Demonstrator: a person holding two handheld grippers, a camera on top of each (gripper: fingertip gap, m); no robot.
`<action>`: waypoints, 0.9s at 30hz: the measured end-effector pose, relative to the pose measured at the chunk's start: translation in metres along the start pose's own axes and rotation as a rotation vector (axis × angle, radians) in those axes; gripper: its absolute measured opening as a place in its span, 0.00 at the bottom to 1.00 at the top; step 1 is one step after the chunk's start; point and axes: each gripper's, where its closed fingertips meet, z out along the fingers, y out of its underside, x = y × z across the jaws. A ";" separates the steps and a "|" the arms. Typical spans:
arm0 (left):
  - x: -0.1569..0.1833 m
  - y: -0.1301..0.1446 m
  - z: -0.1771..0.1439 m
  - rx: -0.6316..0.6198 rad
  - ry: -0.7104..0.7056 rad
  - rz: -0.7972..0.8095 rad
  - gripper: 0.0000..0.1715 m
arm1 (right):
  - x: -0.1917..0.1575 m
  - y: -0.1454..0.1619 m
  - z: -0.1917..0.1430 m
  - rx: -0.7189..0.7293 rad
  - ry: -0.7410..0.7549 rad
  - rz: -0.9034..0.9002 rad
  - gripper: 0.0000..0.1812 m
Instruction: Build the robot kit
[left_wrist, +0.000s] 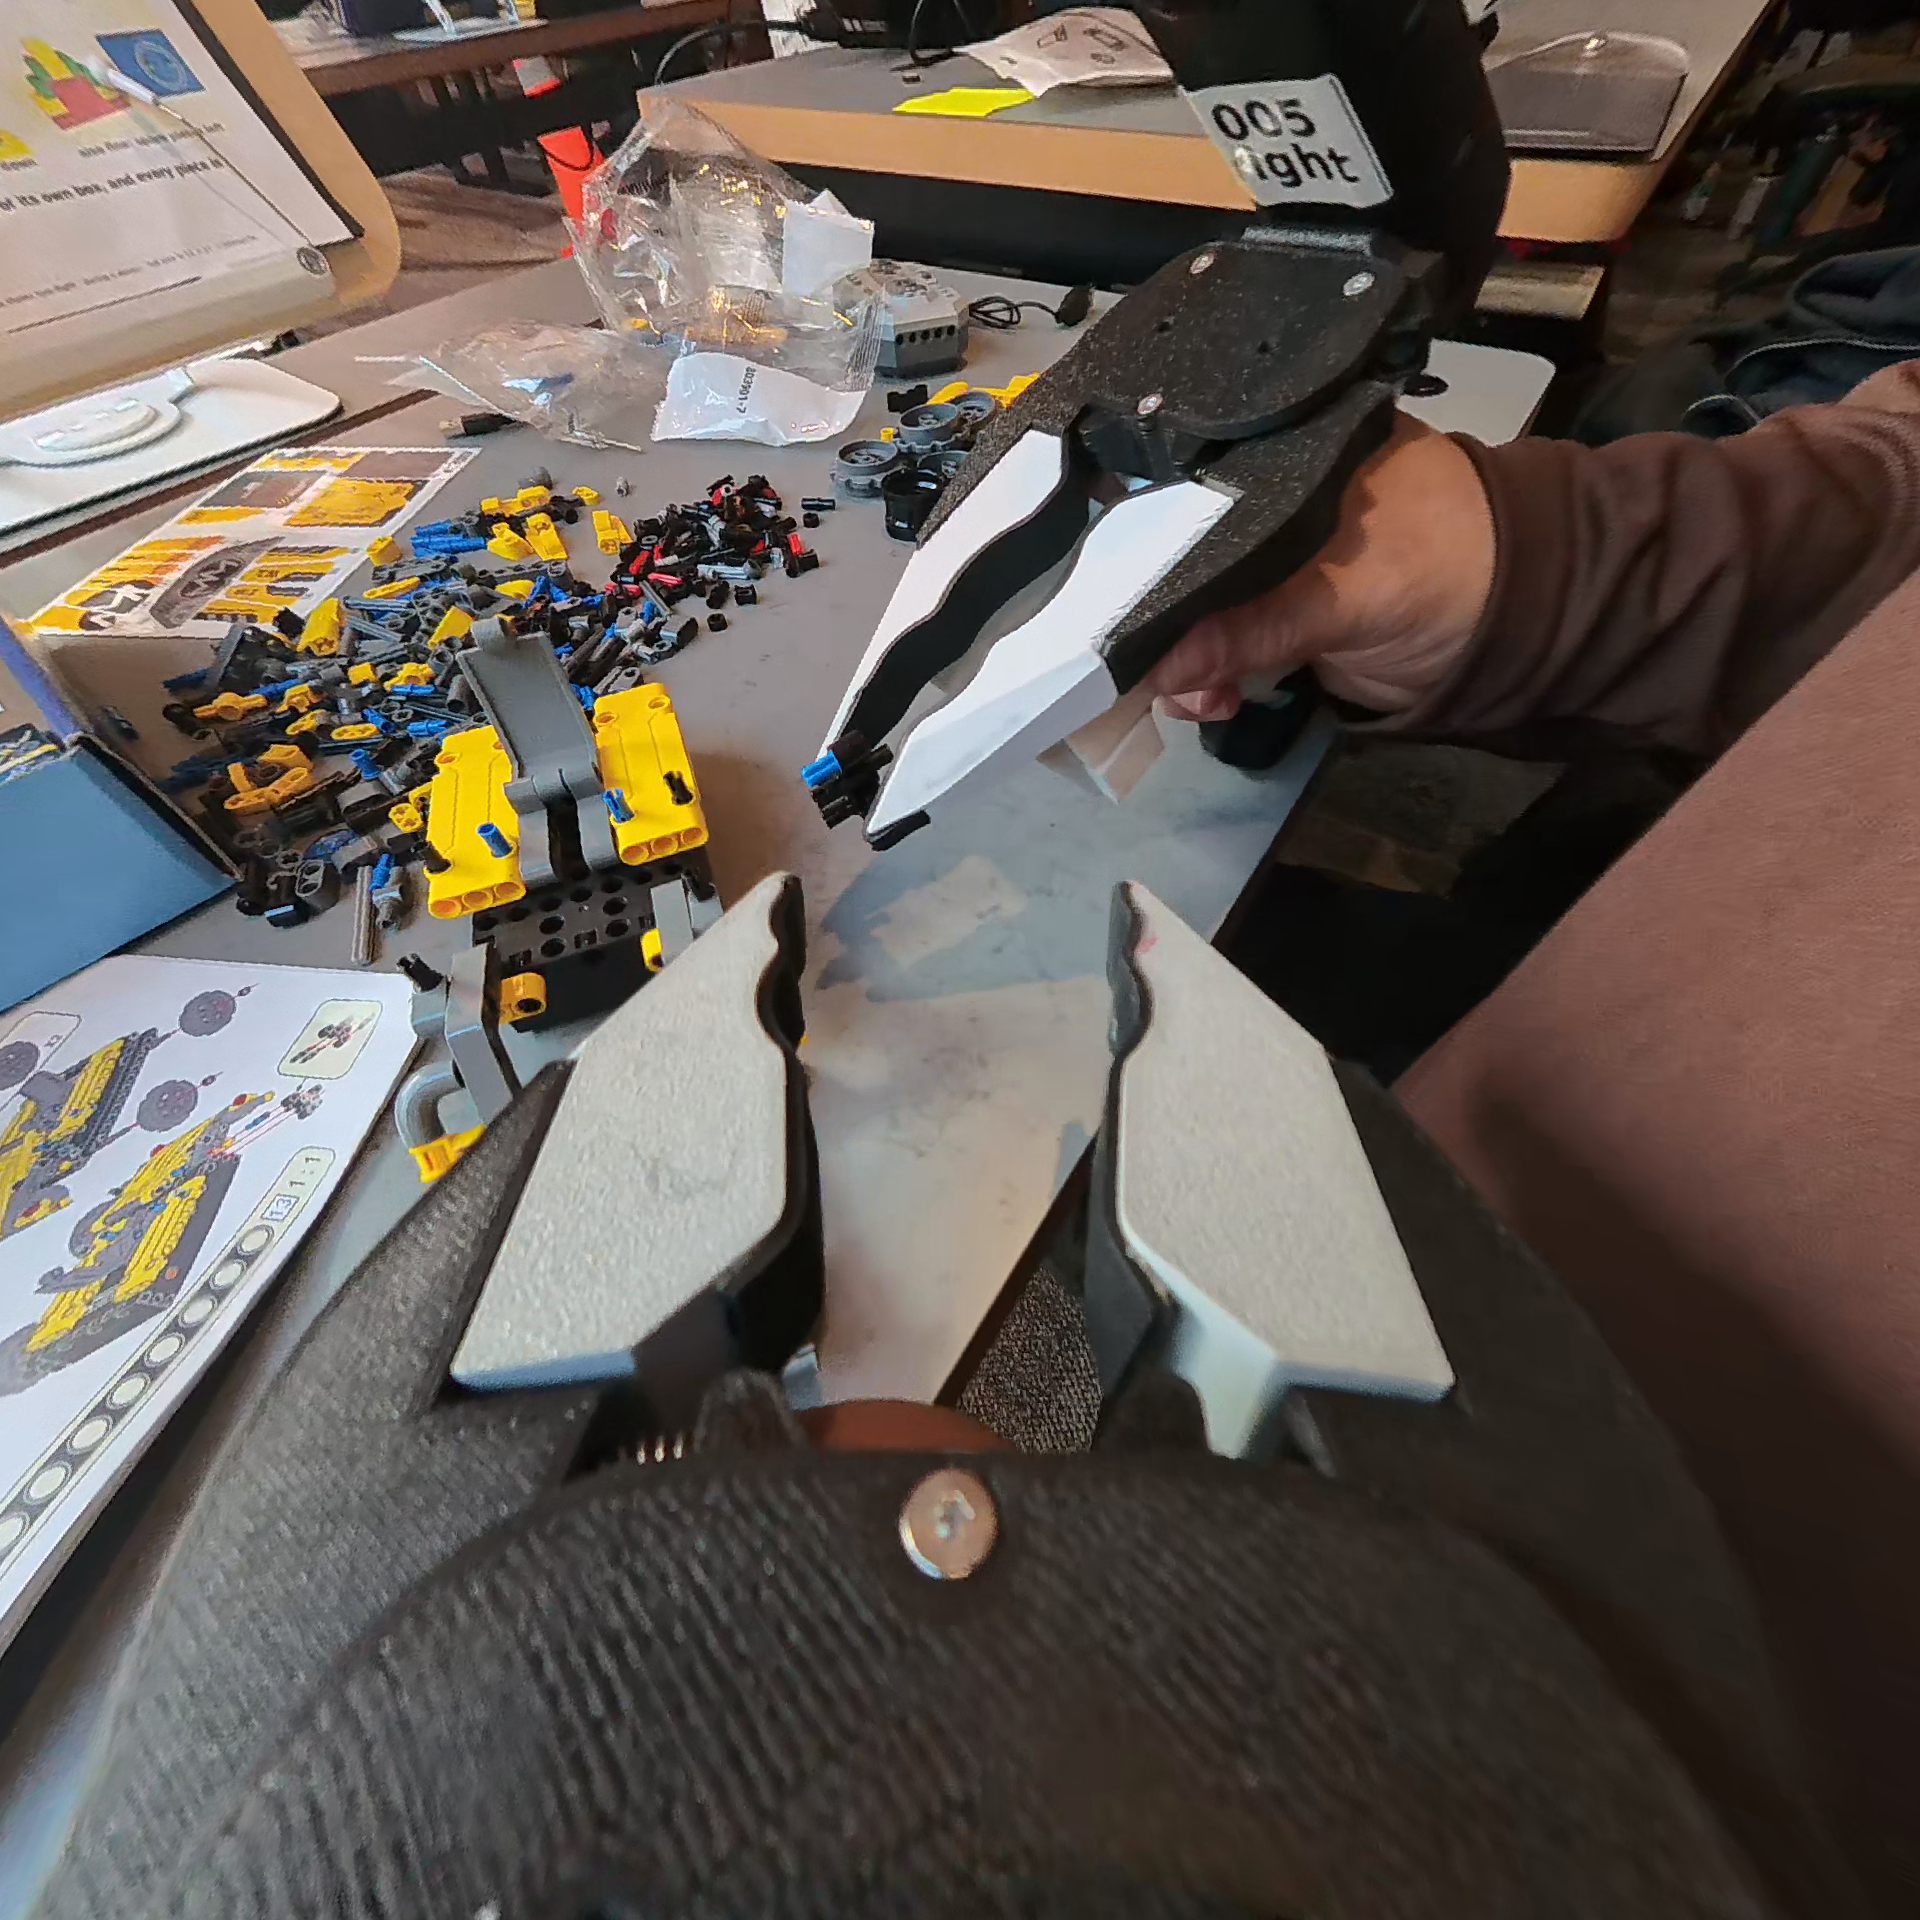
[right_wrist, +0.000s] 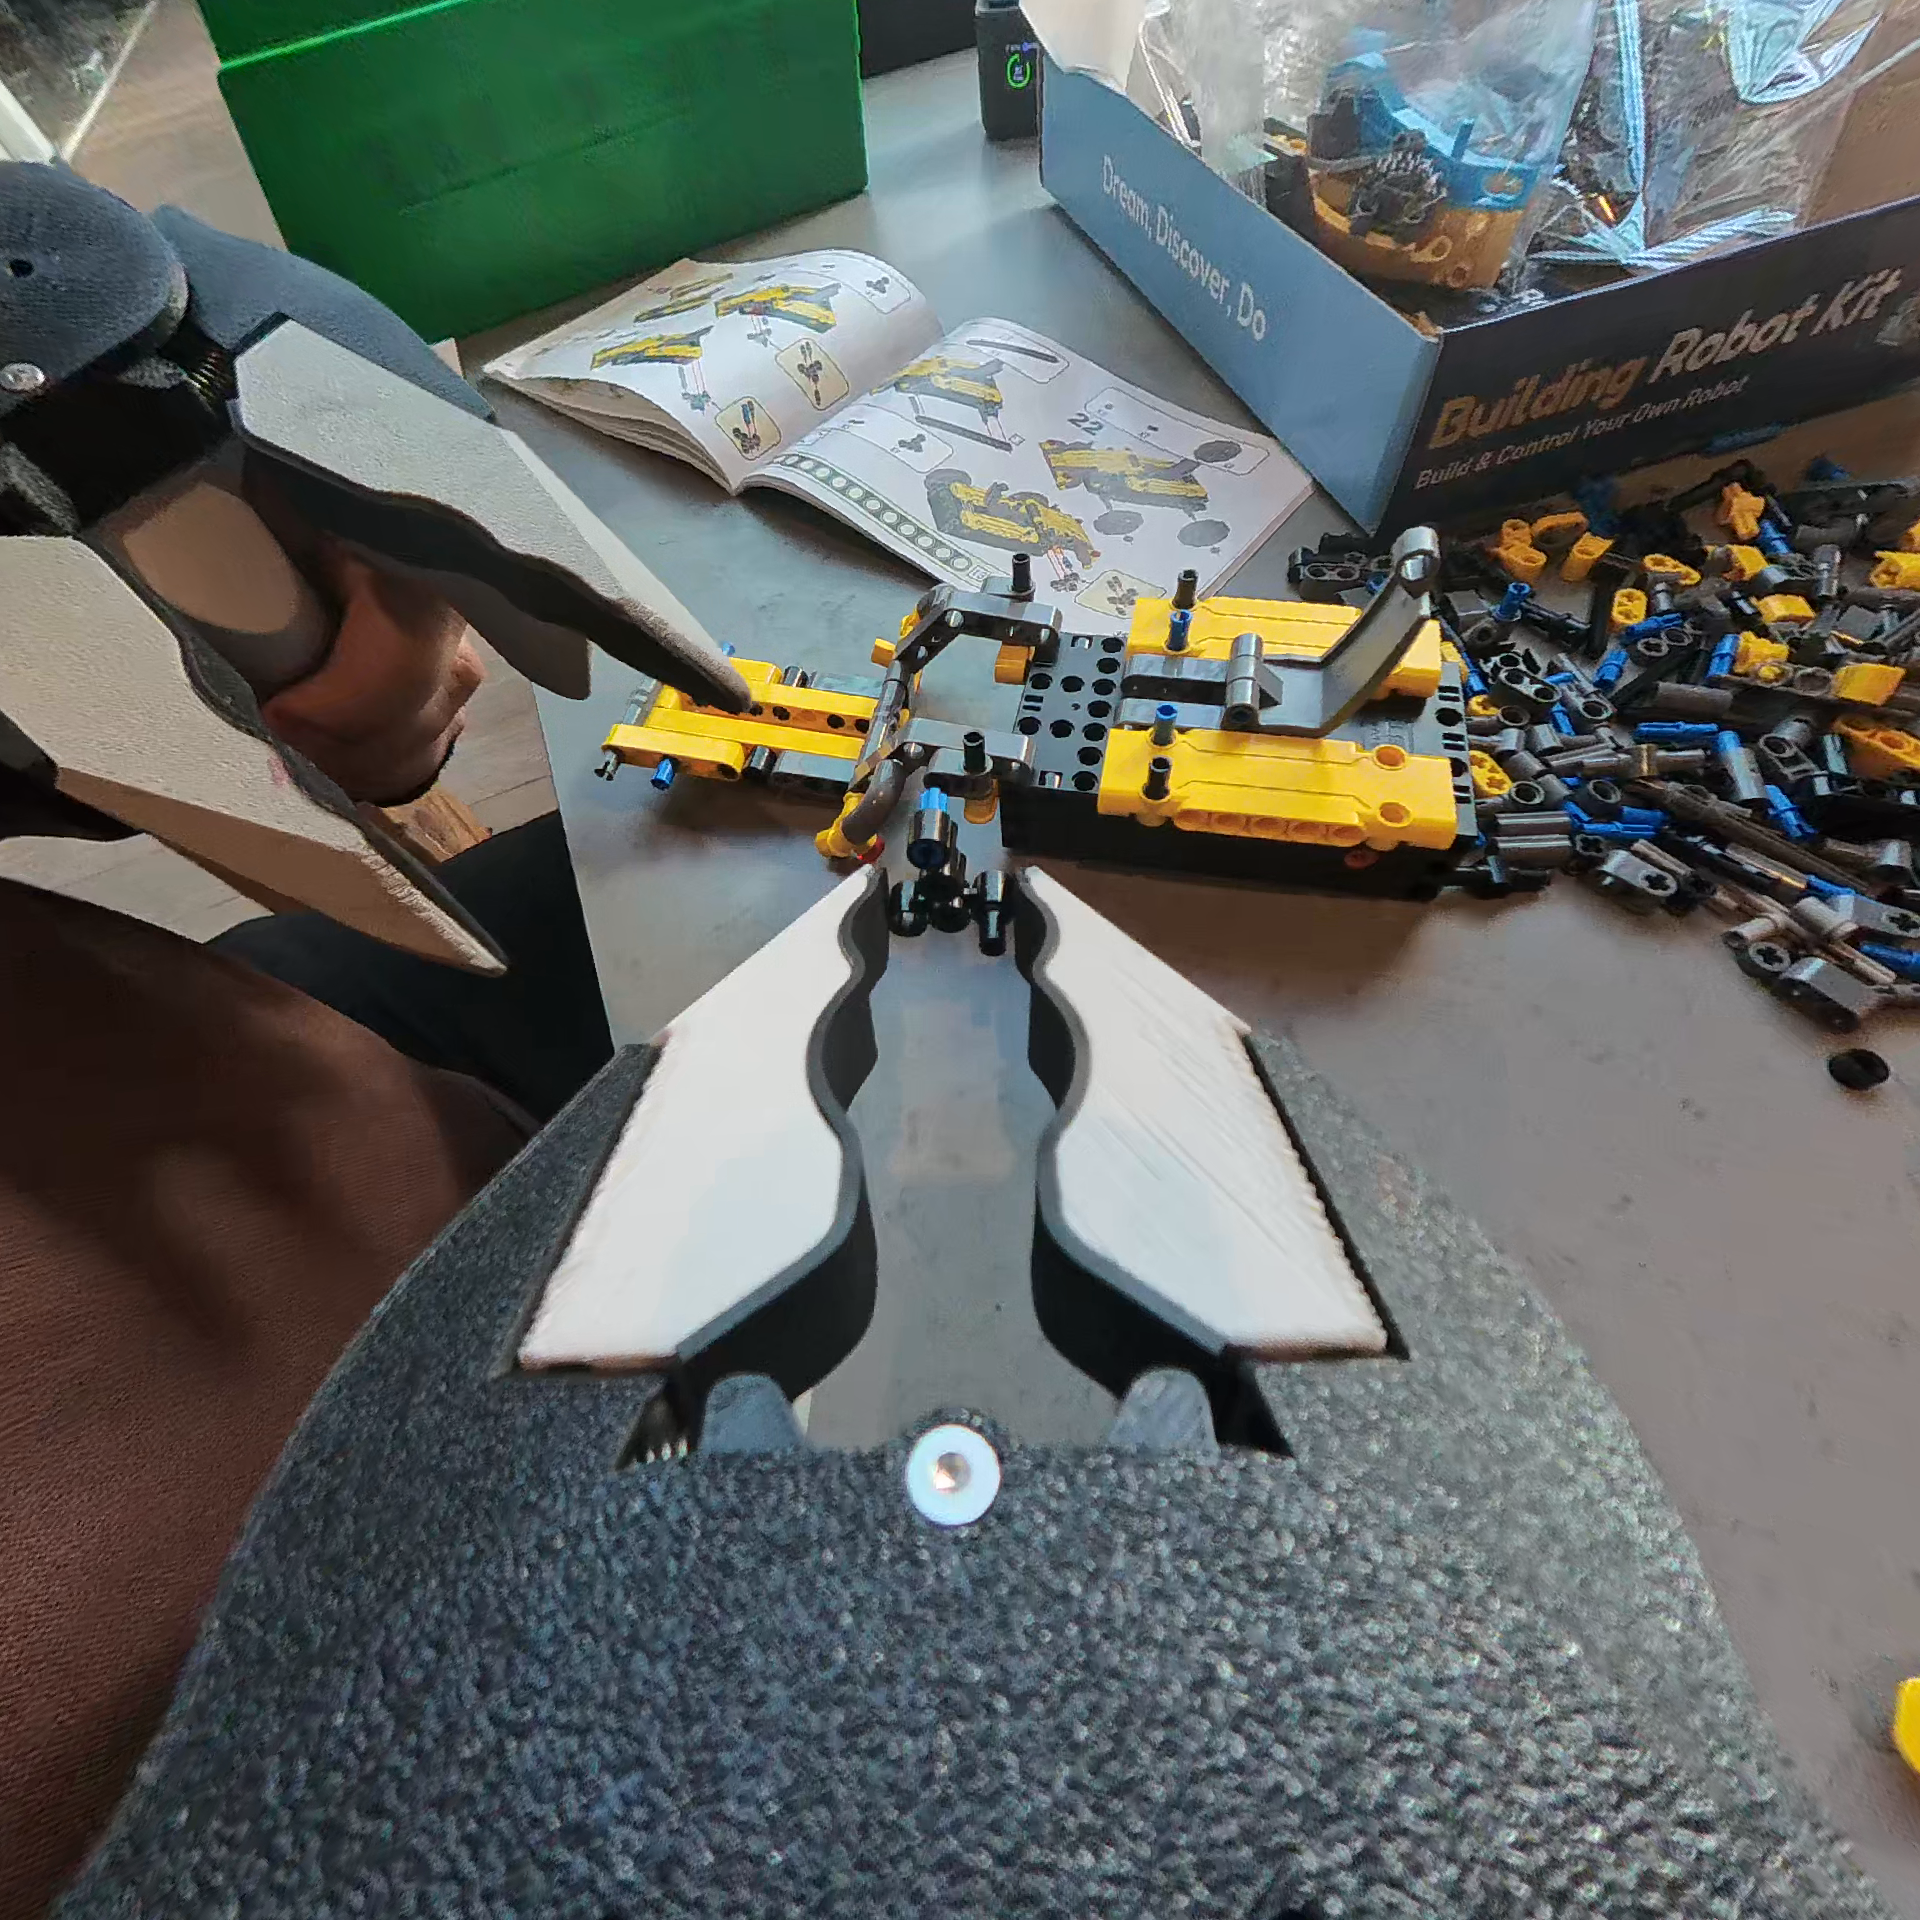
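In the left wrist view, at the left edge of the frame, an open instruction booklet (left_wrist: 156, 1174) lies flat on the grey counter (left_wrist: 935, 1091). Just right of it sits the half-built yellow-and-black model (left_wrist: 566, 810), and behind that, toward the upper left, a loose pile of small parts (left_wrist: 436, 634) with clear plastic bags (left_wrist: 707, 270) beyond. Your left claw (left_wrist: 956, 914) fills the lower centre — its fingers stand wide apart with nothing between them, above bare counter beside the model. To the upper right, your right claw (left_wrist: 868, 795) hangs above the counter, nipped narrowly on a small black connector piece with a blue pin (left_wrist: 844, 779).

In the right wrist view, the left claw (right_wrist: 613, 821) comes in from the upper left, and one fingertip overlaps the model's yellow beams; I cannot tell if it touches. At centre, your right claw (right_wrist: 945, 883) pinches the black connector piece (right_wrist: 951, 894) at its tips, just short of the model (right_wrist: 1143, 727). The booklet (right_wrist: 935, 436) lies behind, and to the upper right stands a blue kit box (right_wrist: 1299, 301) above the scattered parts (right_wrist: 1714, 727).
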 end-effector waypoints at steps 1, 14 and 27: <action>0.000 0.000 -0.002 0.008 -0.003 -0.005 0.33 | 0.000 0.001 0.001 -0.006 -0.001 -0.001 0.11; -0.007 0.030 -0.091 0.186 -0.043 -0.093 0.33 | -0.001 0.001 0.004 -0.014 0.039 -0.022 0.11; -0.078 0.059 -0.124 0.271 -0.103 -0.275 0.33 | 0.004 -0.015 0.022 -0.052 0.091 0.039 0.11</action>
